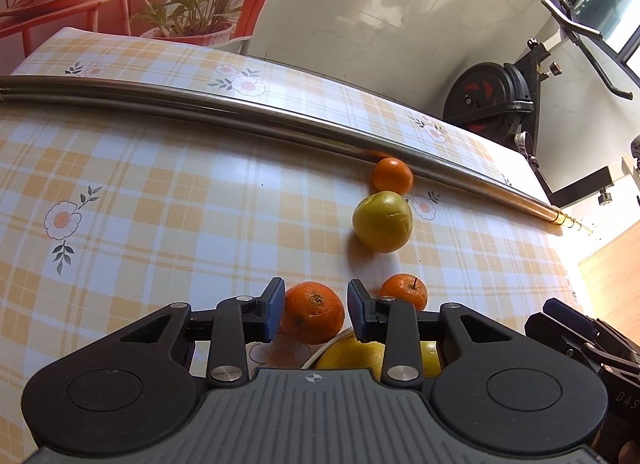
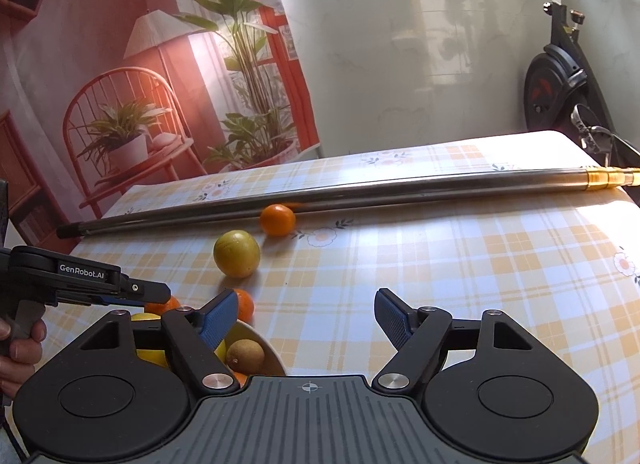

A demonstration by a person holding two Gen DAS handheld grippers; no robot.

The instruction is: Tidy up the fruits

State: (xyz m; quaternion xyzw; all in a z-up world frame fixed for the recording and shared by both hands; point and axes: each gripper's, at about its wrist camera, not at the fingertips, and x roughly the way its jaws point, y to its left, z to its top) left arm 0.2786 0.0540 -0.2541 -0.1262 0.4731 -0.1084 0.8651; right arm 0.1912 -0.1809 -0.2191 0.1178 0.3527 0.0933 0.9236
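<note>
**Fruit Positions and Gripper Status**

A large orange lies on the checked tablecloth between the fingers of the left gripper. The jaws stand apart to either side of it; whether the pads touch the fruit cannot be told. A smaller orange with a stem lies just right of it. Beyond these sits a yellow-green fruit, and farther back a small orange rests against a metal pole laid across the table.

A white bowl at the near edge contains a brown round fruit and yellow fruit.

The right gripper is spread wide with nothing in it, above bare cloth beside the bowl. A hand grips the left gripper's handle.
</note>
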